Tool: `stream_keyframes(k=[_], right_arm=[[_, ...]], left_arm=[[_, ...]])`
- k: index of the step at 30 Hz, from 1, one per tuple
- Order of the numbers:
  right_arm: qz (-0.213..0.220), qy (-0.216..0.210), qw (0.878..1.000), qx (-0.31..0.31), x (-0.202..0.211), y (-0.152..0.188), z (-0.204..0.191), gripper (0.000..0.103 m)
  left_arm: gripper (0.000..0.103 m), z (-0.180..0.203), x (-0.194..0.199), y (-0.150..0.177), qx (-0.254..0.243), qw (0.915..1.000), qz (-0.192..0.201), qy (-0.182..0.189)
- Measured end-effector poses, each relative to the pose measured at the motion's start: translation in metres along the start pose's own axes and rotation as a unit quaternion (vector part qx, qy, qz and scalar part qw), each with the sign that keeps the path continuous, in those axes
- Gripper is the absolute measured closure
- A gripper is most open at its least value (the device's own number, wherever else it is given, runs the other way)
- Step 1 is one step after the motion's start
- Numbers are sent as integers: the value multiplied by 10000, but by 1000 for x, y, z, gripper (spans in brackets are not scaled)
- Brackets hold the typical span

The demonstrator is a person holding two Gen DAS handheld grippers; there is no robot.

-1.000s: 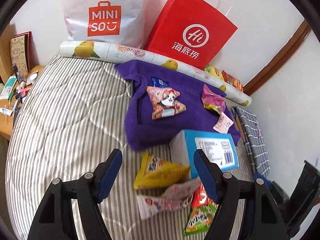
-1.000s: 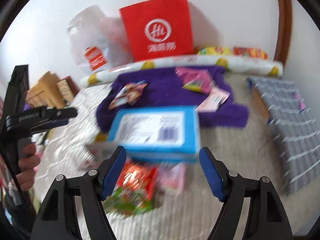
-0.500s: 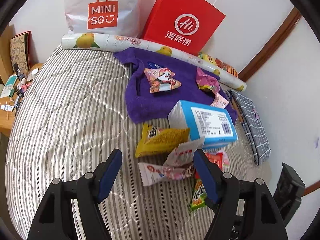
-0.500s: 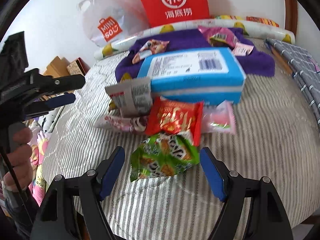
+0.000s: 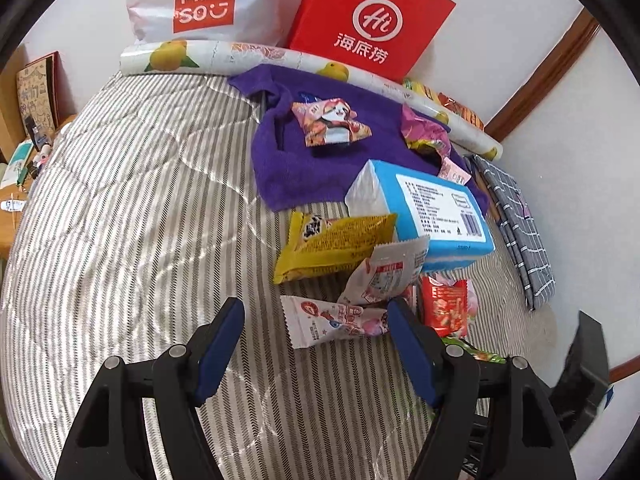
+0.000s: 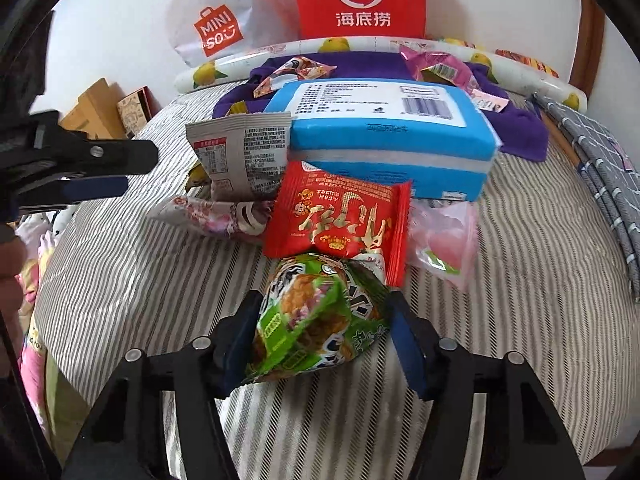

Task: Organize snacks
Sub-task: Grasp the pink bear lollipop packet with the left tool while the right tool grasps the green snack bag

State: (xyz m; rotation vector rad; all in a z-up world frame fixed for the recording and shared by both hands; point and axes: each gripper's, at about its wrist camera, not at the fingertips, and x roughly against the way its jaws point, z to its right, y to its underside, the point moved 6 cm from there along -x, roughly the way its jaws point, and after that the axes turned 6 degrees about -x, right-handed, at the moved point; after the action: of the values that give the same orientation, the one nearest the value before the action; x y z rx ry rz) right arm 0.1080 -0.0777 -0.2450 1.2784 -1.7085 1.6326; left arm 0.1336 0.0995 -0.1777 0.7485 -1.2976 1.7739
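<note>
The right gripper is closing its jaws around the green snack packet, which lies at the near edge of the pile on the striped mattress; the pads flank the packet's sides and look to be just meeting it. The left gripper hangs half open over the mattress with nothing held, the pink-and-white packet lying just beyond its tips.

Risk, as I read it: that puffy foil could slide out of the pads, or the red packet overlapping its far end could get dragged along. The mattress is soft, so a hard press may just sink.

Further back sit a blue box, a purple towel, a red paper bag and a white plastic bag against the white wall.
</note>
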Motion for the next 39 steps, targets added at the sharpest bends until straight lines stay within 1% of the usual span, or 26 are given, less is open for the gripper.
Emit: stream_keyframes(k=[1, 2, 5, 8, 10, 14, 17, 19, 22, 24, 28, 29, 31, 34, 35, 39], right_arm=[[5, -15, 10000, -6, 2, 1, 1, 45], [8, -45, 10000, -12, 6, 3, 3, 50], [62, -101, 9999, 7, 17, 7, 8, 53], [114, -54, 9999, 30, 25, 11, 15, 58], [173, -46, 9998, 28, 30, 13, 20, 65], [244, 145, 9996, -21, 36, 14, 35, 64], [267, 207, 9994, -61, 36, 15, 45, 64], [296, 232, 9993, -64, 37, 16, 50, 64], [334, 308, 9989, -95, 37, 15, 57, 64], [354, 353, 9987, -139, 36, 15, 62, 64], [377, 421, 9982, -202, 37, 14, 72, 64], [381, 430, 9981, -209, 37, 15, 73, 64], [384, 450, 9980, -215, 38, 16, 75, 64], [381, 481, 9978, -233, 40, 17, 78, 64], [383, 493, 9977, -246, 42, 18, 80, 64], [419, 469, 9975, -333, 43, 19, 87, 64]], left_arm=[[31, 1, -1, 0, -1, 10000, 11, 25], [31, 2, -3, 0, -10, 10000, 19, 46], [31, 6, -11, 0, -103, 9999, -16, 15], [32, 8, -16, -2, -161, 9999, -35, -26], [32, 11, -20, -3, -231, 9997, -42, -39], [32, 13, -30, -4, -383, 9990, -65, -209], [33, 14, -38, 1, -303, 9993, -192, 41], [39, 15, -40, 6, -297, 9992, -269, 83], [42, 17, -41, 16, -346, 9986, -381, 143], [42, 22, -38, 22, -420, 9982, -385, 184], [42, 42, -35, 38, -707, 9946, -595, 481], [42, 48, -34, 42, -841, 9934, -621, 470], [42, 53, -30, 43, -1025, 9927, -551, 313], [41, 57, -19, 36, -1226, 9922, -236, -36], [41, 58, -16, 32, -1267, 9918, -147, -88], [41, 63, -20, 21, -1345, 9908, -155, 16]])
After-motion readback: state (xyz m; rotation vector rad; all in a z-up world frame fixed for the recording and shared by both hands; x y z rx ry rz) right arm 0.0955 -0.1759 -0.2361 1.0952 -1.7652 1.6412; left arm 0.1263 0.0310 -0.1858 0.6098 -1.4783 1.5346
